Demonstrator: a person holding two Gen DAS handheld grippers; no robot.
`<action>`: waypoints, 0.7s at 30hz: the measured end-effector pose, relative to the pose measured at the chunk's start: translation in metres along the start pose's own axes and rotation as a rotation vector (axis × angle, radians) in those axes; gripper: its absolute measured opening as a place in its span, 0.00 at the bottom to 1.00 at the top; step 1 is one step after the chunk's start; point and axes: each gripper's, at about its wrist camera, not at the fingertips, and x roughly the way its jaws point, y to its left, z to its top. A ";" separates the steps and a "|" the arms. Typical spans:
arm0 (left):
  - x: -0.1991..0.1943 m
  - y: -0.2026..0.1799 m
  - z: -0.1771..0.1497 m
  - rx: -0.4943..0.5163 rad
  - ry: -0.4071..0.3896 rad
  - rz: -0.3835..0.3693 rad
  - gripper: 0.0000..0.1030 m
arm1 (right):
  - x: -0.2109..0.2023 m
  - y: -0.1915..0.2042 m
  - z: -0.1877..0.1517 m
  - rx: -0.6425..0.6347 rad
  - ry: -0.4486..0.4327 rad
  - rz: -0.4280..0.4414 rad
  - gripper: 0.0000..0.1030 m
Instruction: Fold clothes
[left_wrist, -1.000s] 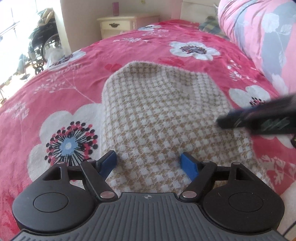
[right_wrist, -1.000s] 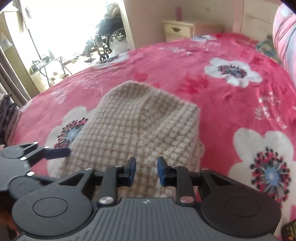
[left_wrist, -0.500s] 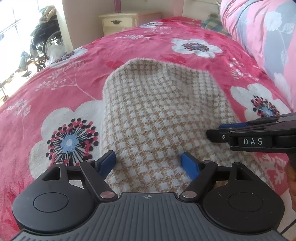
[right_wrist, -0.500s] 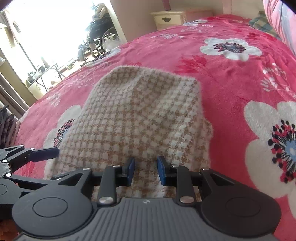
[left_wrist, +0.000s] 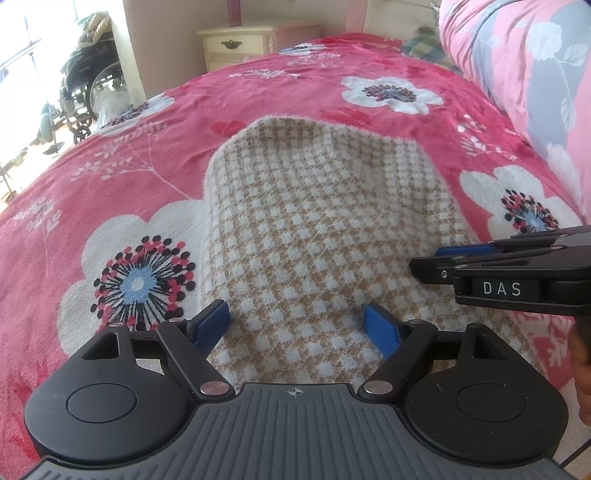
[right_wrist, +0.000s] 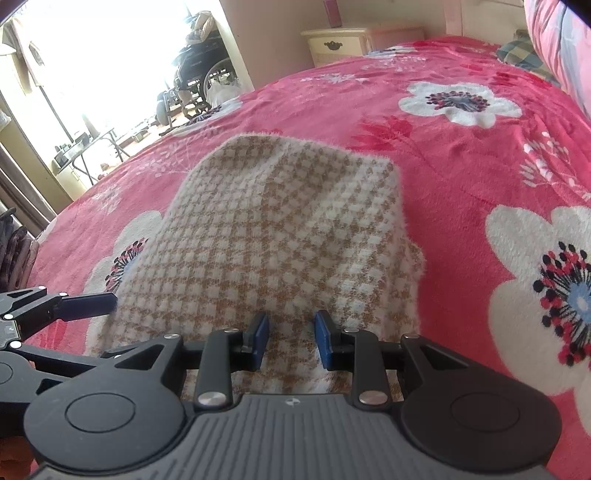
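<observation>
A folded beige-and-white houndstooth knit garment (left_wrist: 317, 221) lies flat on the pink floral bedspread (left_wrist: 258, 96). My left gripper (left_wrist: 297, 325) hovers over its near left part, jaws wide and still opening, with only the fabric below showing between the blue pads. My right gripper (right_wrist: 291, 334) hangs over the garment (right_wrist: 280, 229) near its right front edge. Its jaws stand a narrow gap apart, and no fold is pinched between them. From the left wrist view the right gripper (left_wrist: 428, 258) shows side-on at the garment's right edge. One left finger (right_wrist: 88, 304) shows at the garment's left edge.
A rolled pink-and-grey floral quilt (left_wrist: 524, 74) lies along the bed's right side, with a plaid cloth (left_wrist: 424, 48) beyond it. A cream nightstand (left_wrist: 236, 46) stands past the far end. A wheelchair (left_wrist: 88, 88) is on the floor to the left. A hand (left_wrist: 580, 354) grips the right tool.
The right gripper has come in from the right and sunk a little to the garment's right edge, now sharp rather than blurred. The left jaws have spread slightly.
</observation>
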 end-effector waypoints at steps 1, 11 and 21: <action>0.000 0.000 0.000 -0.001 0.000 -0.004 0.80 | 0.000 0.001 -0.001 -0.003 -0.005 -0.002 0.29; -0.005 0.004 -0.007 -0.067 -0.010 -0.025 0.97 | -0.006 -0.001 -0.022 -0.030 -0.136 0.022 0.37; -0.016 0.026 -0.020 -0.202 -0.030 -0.034 1.00 | -0.006 -0.004 -0.022 -0.024 -0.149 0.019 0.44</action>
